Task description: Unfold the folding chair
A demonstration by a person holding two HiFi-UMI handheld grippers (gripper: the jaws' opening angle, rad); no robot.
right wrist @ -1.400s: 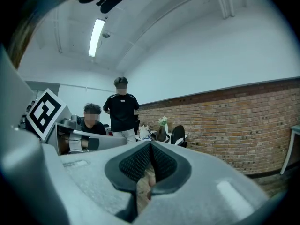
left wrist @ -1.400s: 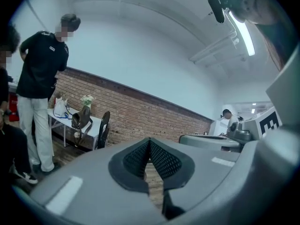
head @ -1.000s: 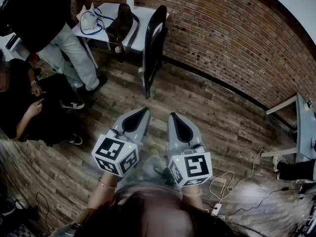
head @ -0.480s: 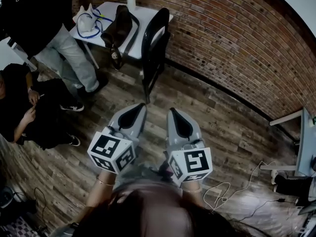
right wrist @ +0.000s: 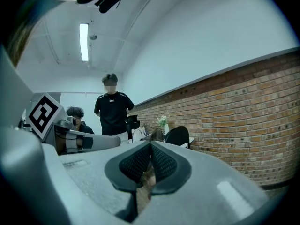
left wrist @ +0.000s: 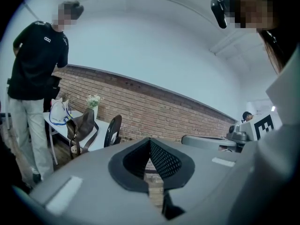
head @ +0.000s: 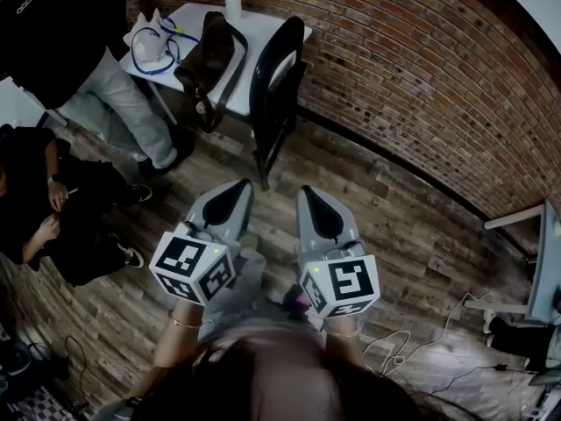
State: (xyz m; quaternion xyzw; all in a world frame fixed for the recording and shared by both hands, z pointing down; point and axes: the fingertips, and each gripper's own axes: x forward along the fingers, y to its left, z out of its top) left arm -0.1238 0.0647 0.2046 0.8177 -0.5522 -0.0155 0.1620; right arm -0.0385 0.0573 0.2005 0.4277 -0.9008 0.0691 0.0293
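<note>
On white table: brown bag, flower vase. On wood floor: folded chair.

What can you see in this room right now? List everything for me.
folding chair: one, black, folded, upright against the table's edge
table: one, white, by the brick wall
bag: one, brown, hanging over the table's front
vase of flowers: one, white, table's far end
white item with blue cord: one, table's left end
side table: one, pale, right edge
brick wall: red-brown, behind the chair
floor: wood planks
standing person: one, black top, left of the table
seated person: one, in black, far left
left tongs: grey, shut, empty
right tongs: grey, shut, empty
</note>
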